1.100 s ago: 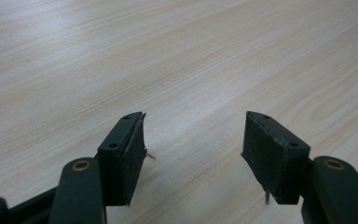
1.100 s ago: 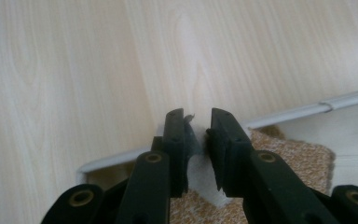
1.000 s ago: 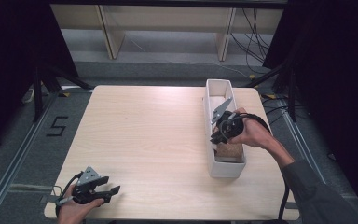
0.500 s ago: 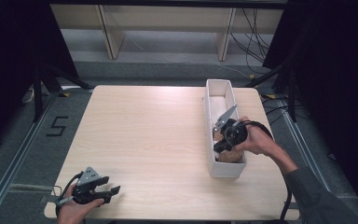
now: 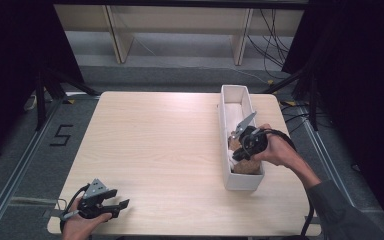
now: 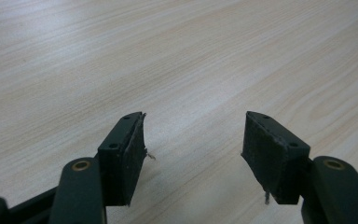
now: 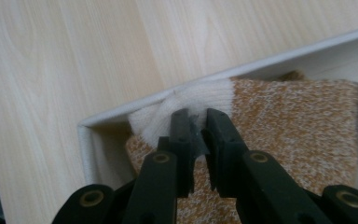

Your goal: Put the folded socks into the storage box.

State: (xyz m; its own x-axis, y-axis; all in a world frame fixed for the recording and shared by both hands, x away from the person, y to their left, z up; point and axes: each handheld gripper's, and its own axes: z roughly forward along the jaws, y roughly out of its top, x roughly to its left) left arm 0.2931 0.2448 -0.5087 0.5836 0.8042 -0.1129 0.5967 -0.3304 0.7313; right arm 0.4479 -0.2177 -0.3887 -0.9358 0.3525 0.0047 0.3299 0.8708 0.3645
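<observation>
Pale wood table (image 5: pixel 170 150), white bin (image 5: pixel 228 102), grey floor (image 5: pixel 10 150), shelving (image 5: pixel 180 30) behind

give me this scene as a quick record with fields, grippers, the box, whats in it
surface: light wooden table
box: long white box on the table's right side
contents: folded orange-and-cream knit cloth at the box's near end
right gripper: right gripper reaches into the box, jaws nearly closed, pinching the cloth's cream edge
left gripper: left gripper at the near left corner, jaws open, nothing between them, low over bare wood
</observation>
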